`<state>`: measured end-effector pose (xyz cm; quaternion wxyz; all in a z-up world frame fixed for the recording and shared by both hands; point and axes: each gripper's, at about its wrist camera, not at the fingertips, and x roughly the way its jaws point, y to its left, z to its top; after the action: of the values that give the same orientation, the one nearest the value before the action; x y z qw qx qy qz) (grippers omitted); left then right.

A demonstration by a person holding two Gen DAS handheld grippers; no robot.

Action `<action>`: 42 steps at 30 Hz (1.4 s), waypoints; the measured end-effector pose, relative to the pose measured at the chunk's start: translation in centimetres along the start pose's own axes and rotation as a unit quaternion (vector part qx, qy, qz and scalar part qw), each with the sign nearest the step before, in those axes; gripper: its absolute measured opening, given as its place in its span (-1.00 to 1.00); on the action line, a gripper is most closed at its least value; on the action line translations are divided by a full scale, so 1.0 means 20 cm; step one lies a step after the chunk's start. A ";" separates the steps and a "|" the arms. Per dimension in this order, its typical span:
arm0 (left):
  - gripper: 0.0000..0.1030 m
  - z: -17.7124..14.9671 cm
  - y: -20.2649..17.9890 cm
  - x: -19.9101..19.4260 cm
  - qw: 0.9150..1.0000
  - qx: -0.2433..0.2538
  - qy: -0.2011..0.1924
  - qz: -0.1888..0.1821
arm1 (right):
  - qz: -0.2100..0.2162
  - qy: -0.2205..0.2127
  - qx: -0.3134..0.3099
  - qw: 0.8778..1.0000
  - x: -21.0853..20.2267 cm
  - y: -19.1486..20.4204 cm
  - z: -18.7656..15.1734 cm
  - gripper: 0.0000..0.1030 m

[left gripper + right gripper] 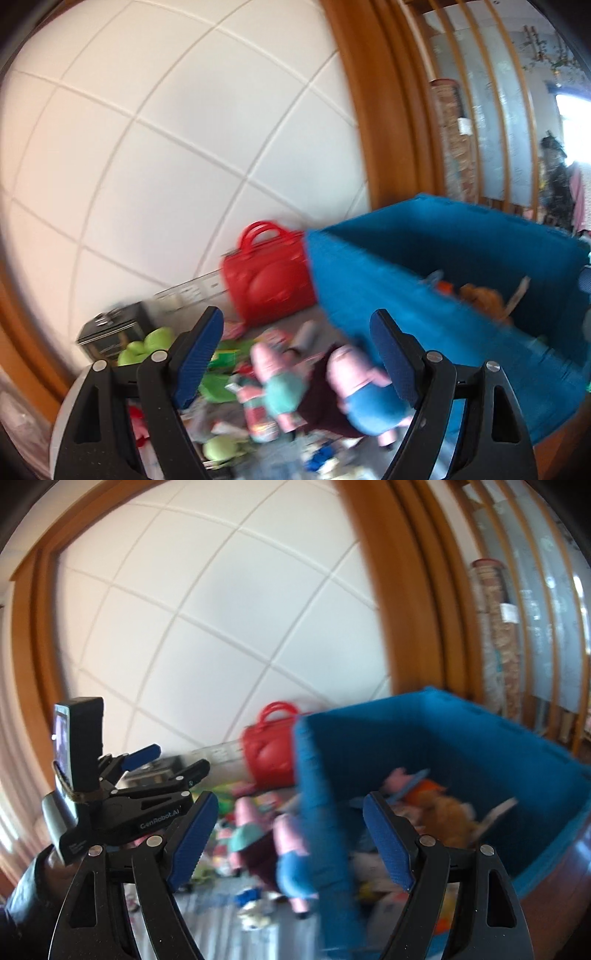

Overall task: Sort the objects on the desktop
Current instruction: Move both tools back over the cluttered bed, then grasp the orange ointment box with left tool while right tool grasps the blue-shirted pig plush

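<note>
A white wall panelled with thin crossing grooves [177,122] is seen far beyond the tongs, bordered on the right by an orange-brown wooden frame [384,110]. Further right, frosted glass panes behind wooden slats [491,122] are seen, all blurred.

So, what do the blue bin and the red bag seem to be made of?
Blue bin: probably fabric or felt; matte, fuzzy-looking walls, soft edges. Red bag: likely glossy plastic; smooth, shiny, moulded curves and stiff handles. Blur leaves both uncertain.
</note>
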<state>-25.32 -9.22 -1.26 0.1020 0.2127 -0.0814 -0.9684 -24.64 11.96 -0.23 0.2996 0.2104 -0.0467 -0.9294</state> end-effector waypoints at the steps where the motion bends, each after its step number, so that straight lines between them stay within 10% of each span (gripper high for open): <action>1: 0.59 -0.06 0.10 0.00 1.000 -0.001 0.009 0.021 | 0.008 0.005 -0.006 1.000 0.02 0.06 -0.03 0.60; 13: 0.59 -0.56 0.69 0.11 0.993 -0.047 0.090 0.057 | 0.049 0.141 -0.044 0.988 0.63 0.41 -0.47 0.60; 26: 0.59 -0.79 0.79 0.30 0.992 -0.053 0.114 0.017 | -0.075 0.287 -0.071 0.952 1.32 0.24 -0.79 0.60; 42: 0.59 -0.89 0.87 0.60 0.991 -0.041 0.115 -0.052 | -0.196 0.267 -0.112 0.937 1.47 0.23 -0.98 0.70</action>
<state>-25.57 -30.76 -18.43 0.0692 0.3220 -0.0182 -0.9440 -35.49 -7.98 -27.67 0.1348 0.4208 0.1818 -0.8785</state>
